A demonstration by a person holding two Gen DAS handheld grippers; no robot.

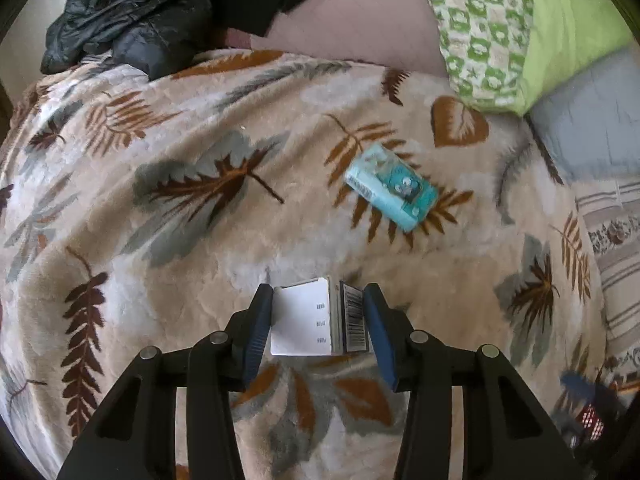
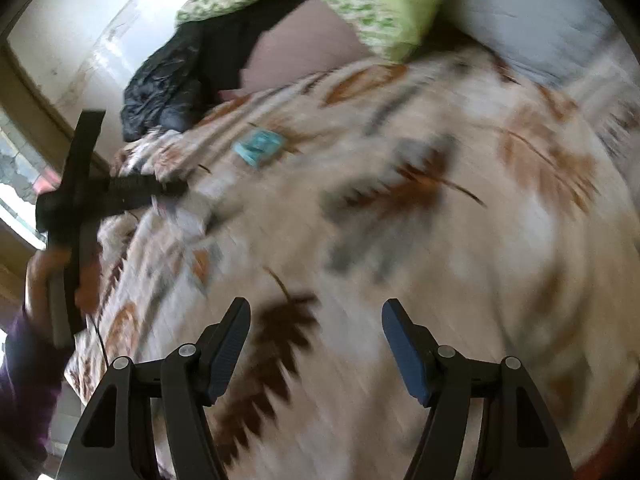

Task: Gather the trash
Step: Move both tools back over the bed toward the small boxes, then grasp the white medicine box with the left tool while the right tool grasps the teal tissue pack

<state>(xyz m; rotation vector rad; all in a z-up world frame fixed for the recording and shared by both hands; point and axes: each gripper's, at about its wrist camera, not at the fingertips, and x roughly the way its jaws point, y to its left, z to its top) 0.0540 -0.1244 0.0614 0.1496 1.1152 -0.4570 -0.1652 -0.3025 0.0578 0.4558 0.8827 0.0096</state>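
Note:
My left gripper [image 1: 318, 300] is shut on a small white carton [image 1: 316, 320] with a barcode on its side and holds it above the leaf-patterned blanket [image 1: 180, 240]. A teal tissue packet [image 1: 391, 190] lies on the blanket ahead and to the right of it; it also shows in the right wrist view [image 2: 259, 146], far ahead on the left. My right gripper [image 2: 316, 320] is open and empty over the blanket [image 2: 440, 260]. The left gripper's body [image 2: 120, 192] shows at the left of the blurred right wrist view.
A black jacket [image 1: 128, 12] lies at the bed's far left. A green patterned pillow [image 1: 500, 28] and a grey-blue pillow [image 1: 588, 120] sit at the far right. A striped cloth [image 1: 612, 248] lies at the right edge. A wall [image 2: 100, 20] stands beyond the bed.

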